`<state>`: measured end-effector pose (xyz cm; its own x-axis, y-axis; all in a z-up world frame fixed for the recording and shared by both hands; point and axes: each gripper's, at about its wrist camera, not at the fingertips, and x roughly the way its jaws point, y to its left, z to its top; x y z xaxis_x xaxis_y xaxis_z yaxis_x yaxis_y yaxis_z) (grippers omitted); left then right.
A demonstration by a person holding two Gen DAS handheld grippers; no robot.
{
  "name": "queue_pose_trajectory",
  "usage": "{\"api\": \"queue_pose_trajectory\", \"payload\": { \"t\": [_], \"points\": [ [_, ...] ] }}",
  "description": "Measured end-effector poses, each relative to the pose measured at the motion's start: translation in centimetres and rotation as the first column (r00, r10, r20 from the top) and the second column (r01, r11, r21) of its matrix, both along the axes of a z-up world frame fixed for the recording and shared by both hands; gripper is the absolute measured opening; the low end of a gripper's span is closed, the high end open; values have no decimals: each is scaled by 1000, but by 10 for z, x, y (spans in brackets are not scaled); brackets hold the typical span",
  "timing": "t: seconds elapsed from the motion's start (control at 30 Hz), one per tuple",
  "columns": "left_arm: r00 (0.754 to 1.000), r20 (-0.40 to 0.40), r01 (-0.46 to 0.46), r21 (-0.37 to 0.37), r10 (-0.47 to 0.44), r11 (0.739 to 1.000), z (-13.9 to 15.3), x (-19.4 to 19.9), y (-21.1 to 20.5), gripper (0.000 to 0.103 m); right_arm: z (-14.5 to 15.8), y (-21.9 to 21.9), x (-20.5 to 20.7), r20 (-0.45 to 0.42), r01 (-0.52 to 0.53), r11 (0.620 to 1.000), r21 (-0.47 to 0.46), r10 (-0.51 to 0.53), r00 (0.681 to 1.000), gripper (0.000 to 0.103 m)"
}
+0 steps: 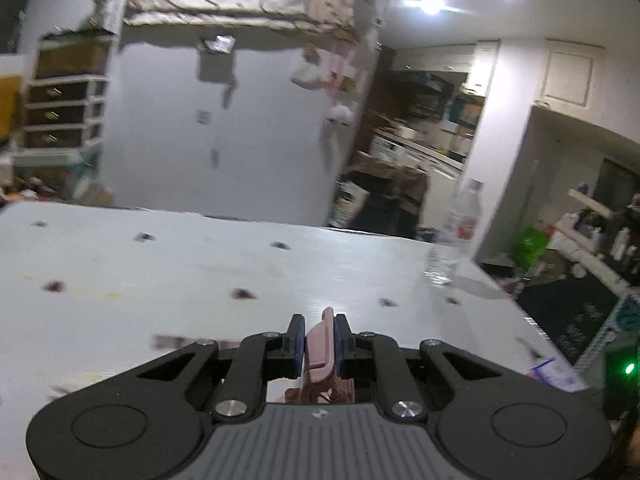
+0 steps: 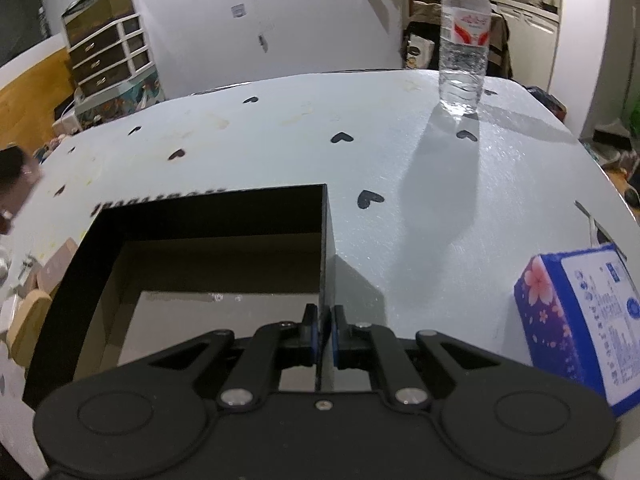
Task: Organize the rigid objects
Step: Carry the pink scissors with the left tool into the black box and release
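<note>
Pink clip (image 1: 320,344) clamped between the blue pads of the left gripper (image 1: 320,334), held above the white table (image 1: 160,272); its lower end blurred, shape hard to tell. Beyond, near the table's far right edge, a water bottle (image 1: 456,232), upright, smeared by motion. At the right edge, a corner of a blue packet (image 1: 554,372).

From the right wrist: right gripper (image 2: 325,330) pinched shut on the right wall of an open black box (image 2: 200,216), one pad inside, one outside. Box on the heart-printed table (image 2: 400,152), its floor bare where visible. Bottle (image 2: 464,48) upright at the far edge, well apart from the box. Blue packet (image 2: 576,320) with pink flowers at the right, near the gripper. Left of the box, tan and pink items (image 2: 40,292) on the table, too blurred to name.
</note>
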<state>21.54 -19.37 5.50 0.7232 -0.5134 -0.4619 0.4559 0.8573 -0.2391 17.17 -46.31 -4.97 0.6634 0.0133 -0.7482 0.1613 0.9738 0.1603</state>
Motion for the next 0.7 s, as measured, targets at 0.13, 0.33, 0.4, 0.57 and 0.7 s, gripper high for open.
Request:
{"api": "queue_pose_trajectory", "payload": {
  "t": [0.13, 0.33, 0.4, 0.57, 0.7],
  "points": [
    [994, -102, 45, -46, -50, 998, -10, 12, -40, 16, -1, 2, -3, 4, 36, 999, 6, -36, 999, 6],
    [948, -296, 86, -101, -112, 991, -47, 28, -86, 16, -1, 5, -8, 10, 47, 999, -1, -47, 999, 7],
    [930, -345, 98, -103, -128, 990, -60, 31, -102, 16, -1, 4, -8, 12, 54, 998, 8, -54, 998, 7],
    [899, -413, 103, -120, -144, 987, -86, 40, -130, 16, -2, 3, -9, 17, 73, 997, 17, -74, 997, 7],
    [890, -435, 76, -148, -134, 986, -95, 49, -138, 16, -3, 2, -11, 17, 82, 996, 27, -82, 996, 7]
  ]
}}
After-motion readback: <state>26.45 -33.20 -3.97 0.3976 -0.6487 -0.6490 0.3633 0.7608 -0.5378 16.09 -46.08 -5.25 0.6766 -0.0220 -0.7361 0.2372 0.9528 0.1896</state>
